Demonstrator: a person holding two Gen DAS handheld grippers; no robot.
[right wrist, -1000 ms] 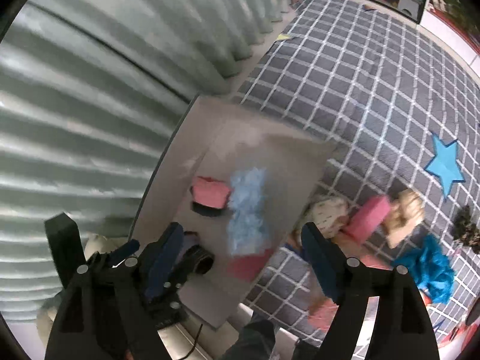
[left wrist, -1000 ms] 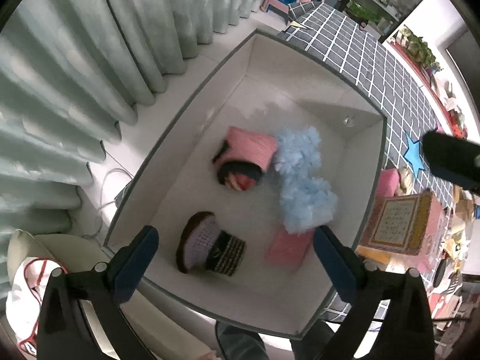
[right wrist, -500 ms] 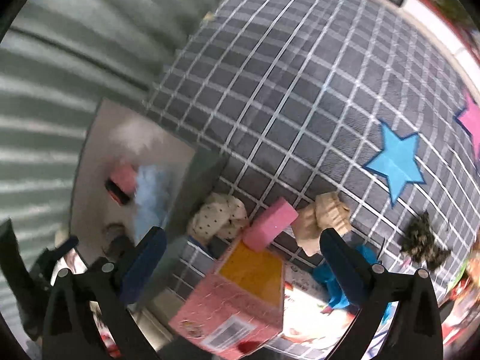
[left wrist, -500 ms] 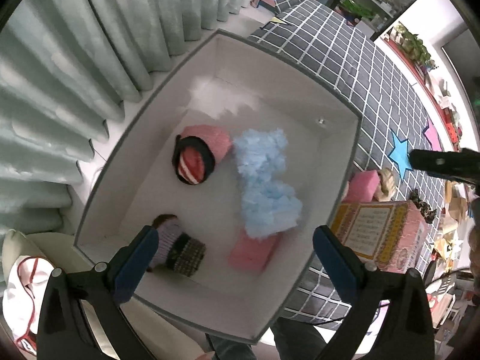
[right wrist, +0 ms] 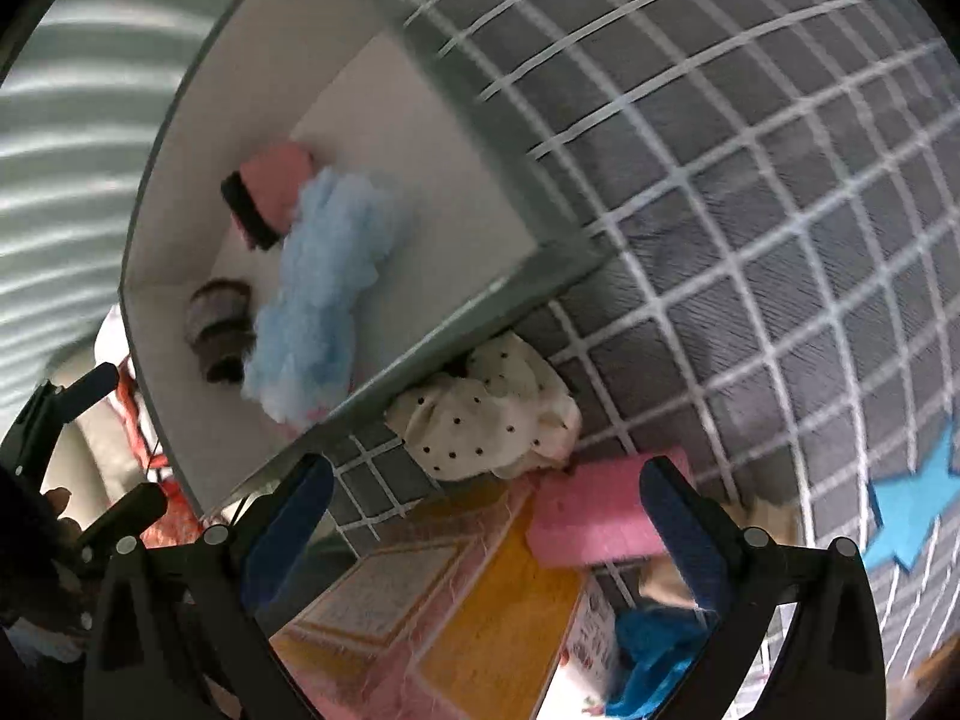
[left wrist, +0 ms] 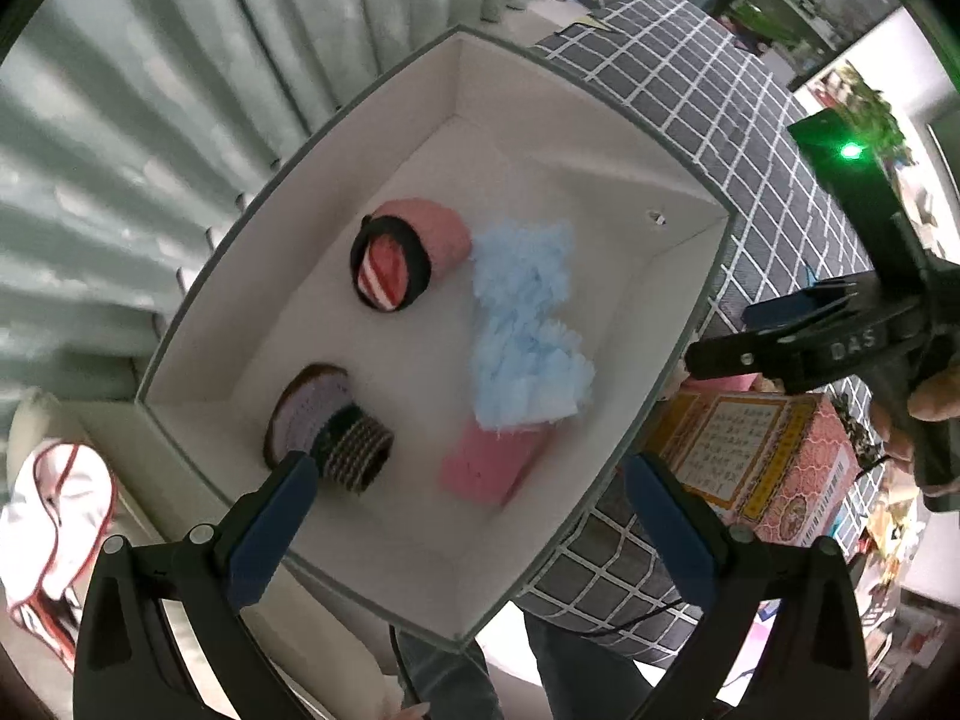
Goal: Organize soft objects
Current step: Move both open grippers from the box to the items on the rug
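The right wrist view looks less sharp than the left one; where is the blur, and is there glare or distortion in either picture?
Right wrist view: motion blur smears the fluffy blue cloth and the curtain; the open right claw stays sharp. Left wrist view: mostly sharp, a green light flares, and fisheye distortion bows the white box rim.

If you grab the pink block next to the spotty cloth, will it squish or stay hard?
The pink block looks like sponge: pitted surface, soft edges. It would probably squish between the right tool fingers and spring back. It likely weighs little for its size. Flat sides suggest it won't roll, and the rough surface shouldn't slip.
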